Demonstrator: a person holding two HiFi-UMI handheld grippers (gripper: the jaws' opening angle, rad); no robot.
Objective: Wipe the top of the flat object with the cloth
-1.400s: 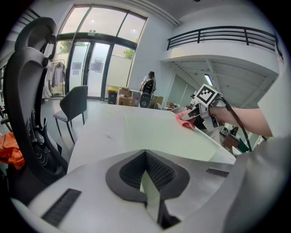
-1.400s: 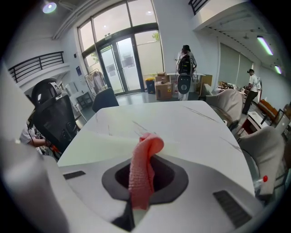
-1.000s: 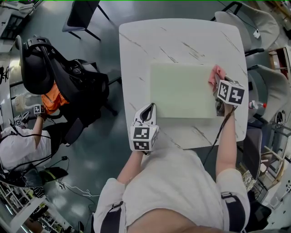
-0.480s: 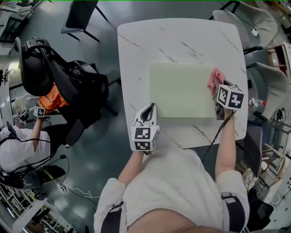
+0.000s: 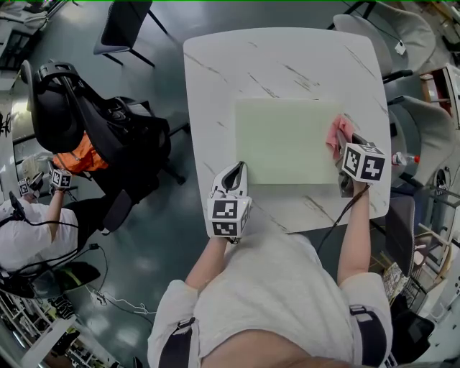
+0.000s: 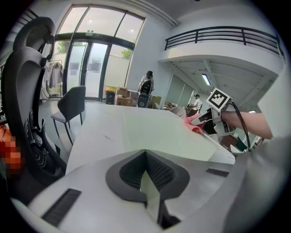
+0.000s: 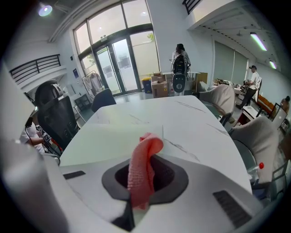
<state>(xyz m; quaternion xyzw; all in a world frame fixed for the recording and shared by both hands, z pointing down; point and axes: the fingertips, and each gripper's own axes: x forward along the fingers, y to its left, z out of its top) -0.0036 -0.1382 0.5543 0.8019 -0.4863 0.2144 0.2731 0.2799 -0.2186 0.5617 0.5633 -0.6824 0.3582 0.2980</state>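
Note:
A pale green flat mat [image 5: 287,140] lies on the white marble table [image 5: 280,61]. My right gripper [image 5: 344,141] is at the mat's right edge, shut on a pink cloth [image 5: 336,134] that rests on that edge. In the right gripper view the cloth [image 7: 142,164] hangs out of the shut jaws of that gripper [image 7: 143,184], with the mat [image 7: 113,136] just ahead. My left gripper [image 5: 234,172] sits at the mat's near left corner; a pale green strip shows between its closed jaws [image 6: 148,184]. From there the right gripper [image 6: 213,122] and cloth [image 6: 194,123] appear across the mat.
A black office chair [image 5: 68,108] with an orange item stands left of the table, and a seated person [image 5: 29,233] is beyond it. Light chairs [image 5: 381,32] stand at the table's right, a dark chair [image 5: 129,21] at the far left. The table's front edge is near my body.
The right gripper with the pink cloth has slid a little toward me along the mat's right edge. The left gripper has stayed in place.

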